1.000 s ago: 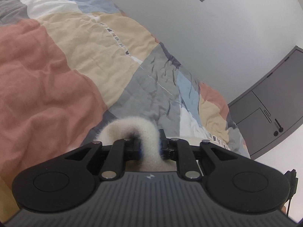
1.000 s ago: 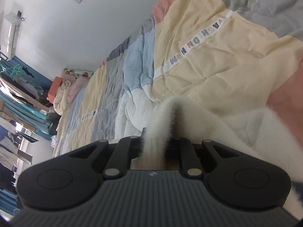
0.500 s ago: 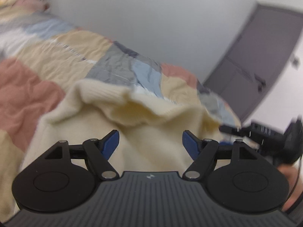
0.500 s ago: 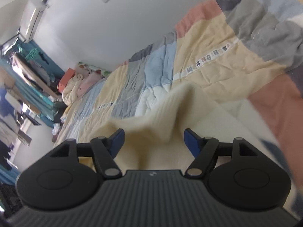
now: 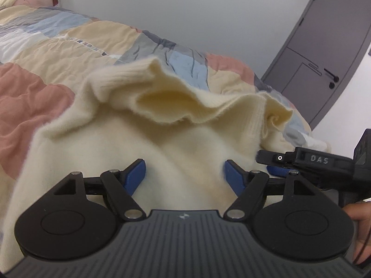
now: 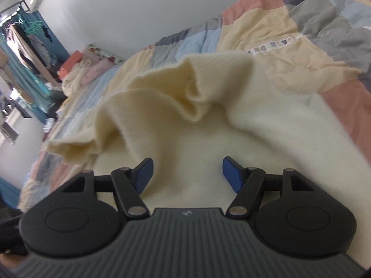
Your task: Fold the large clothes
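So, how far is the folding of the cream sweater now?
Done: the cream sweater lies on the patchwork quilt. In hand: nothing; left gripper open, right gripper jaws closing on nothing. Left: its ribbed edge is rumpled, so flattening and further folds likely remain.

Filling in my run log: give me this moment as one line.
left gripper: open, empty | right gripper: closing, nothing between pads | sweater: rumpled on quilt, hem bunched
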`<control>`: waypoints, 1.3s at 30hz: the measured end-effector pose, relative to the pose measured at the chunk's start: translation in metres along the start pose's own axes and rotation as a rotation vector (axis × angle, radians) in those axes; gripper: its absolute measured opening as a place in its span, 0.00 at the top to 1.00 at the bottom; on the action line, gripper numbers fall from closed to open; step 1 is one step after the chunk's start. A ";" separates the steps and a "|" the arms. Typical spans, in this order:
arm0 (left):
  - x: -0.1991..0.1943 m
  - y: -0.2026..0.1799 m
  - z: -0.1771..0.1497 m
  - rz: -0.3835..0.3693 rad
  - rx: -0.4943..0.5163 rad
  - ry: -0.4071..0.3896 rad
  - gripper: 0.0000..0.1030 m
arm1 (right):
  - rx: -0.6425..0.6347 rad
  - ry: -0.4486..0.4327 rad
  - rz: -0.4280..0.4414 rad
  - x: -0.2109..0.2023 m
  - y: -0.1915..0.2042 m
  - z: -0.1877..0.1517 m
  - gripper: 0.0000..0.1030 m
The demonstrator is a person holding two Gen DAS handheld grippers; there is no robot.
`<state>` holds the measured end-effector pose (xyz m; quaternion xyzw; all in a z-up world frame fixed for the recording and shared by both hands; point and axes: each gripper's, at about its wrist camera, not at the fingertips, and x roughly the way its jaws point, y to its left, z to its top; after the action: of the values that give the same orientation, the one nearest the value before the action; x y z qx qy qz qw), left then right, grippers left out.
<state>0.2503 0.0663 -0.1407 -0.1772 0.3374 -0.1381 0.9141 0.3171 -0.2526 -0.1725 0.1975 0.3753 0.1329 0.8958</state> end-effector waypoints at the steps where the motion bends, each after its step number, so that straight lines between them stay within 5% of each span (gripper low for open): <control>1: 0.000 0.002 0.002 0.012 -0.005 -0.006 0.23 | -0.002 -0.008 -0.014 0.003 -0.002 0.003 0.38; 4: -0.002 0.016 0.010 0.111 -0.040 -0.036 0.24 | 0.007 -0.032 -0.053 0.006 -0.008 0.011 0.45; 10: -0.001 0.059 0.025 0.157 -0.187 -0.052 0.24 | 0.074 -0.081 -0.138 0.007 -0.036 0.026 0.63; 25: -0.007 0.064 0.041 0.340 -0.080 -0.106 0.25 | 0.198 -0.247 -0.247 -0.031 -0.073 0.042 0.62; 29: -0.012 0.084 0.048 0.316 -0.149 -0.080 0.25 | 0.209 -0.275 -0.321 -0.039 -0.084 0.052 0.47; 33: -0.003 0.084 0.054 0.305 -0.121 -0.062 0.25 | 0.210 -0.236 -0.226 -0.040 -0.087 0.062 0.47; 39: 0.019 0.078 0.057 0.308 -0.053 -0.022 0.25 | 0.006 -0.204 -0.179 -0.032 -0.053 0.071 0.47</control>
<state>0.3124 0.1421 -0.1436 -0.1490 0.3541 0.0145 0.9232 0.3511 -0.3300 -0.1309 0.1784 0.2986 0.0306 0.9371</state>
